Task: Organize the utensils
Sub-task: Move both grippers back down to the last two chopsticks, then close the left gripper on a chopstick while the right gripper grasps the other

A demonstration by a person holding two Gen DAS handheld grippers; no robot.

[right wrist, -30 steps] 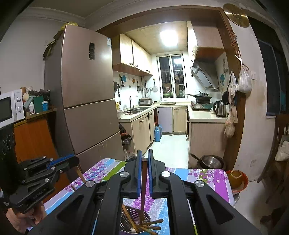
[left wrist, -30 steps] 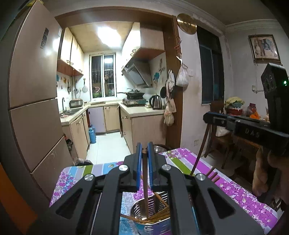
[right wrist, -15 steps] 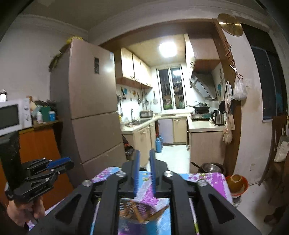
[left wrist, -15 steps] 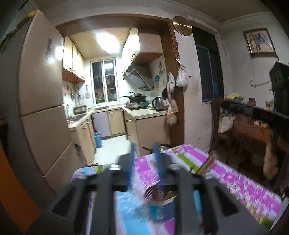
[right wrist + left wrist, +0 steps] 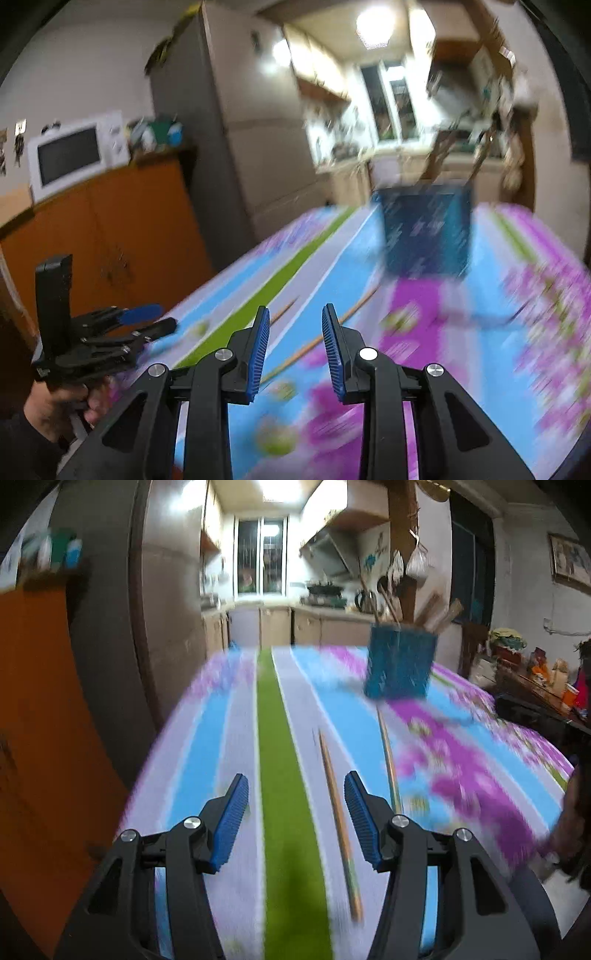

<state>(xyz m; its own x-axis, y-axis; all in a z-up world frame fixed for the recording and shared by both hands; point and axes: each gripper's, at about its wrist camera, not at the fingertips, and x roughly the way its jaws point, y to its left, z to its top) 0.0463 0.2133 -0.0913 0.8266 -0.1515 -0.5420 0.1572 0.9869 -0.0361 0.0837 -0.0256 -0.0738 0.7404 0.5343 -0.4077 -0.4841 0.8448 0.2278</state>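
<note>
A blue utensil holder with several wooden chopsticks stands at the far side of the table; it also shows in the right wrist view. Two chopsticks lie on the striped cloth: one just inside my left gripper's right finger, the other further right. In the right wrist view one chopstick runs past the fingertips. My left gripper is open and empty low over the cloth. My right gripper is open and empty. Both views are blurred.
The table has a striped floral cloth. An orange cabinet with a microwave stands at the left, beside a fridge. The left gripper shows in the right wrist view. A cluttered side table is at the right.
Both grippers let go of their chopsticks over the holder, opened, and pulled back and down toward the near part of the table. The holder now stands far ahead.
</note>
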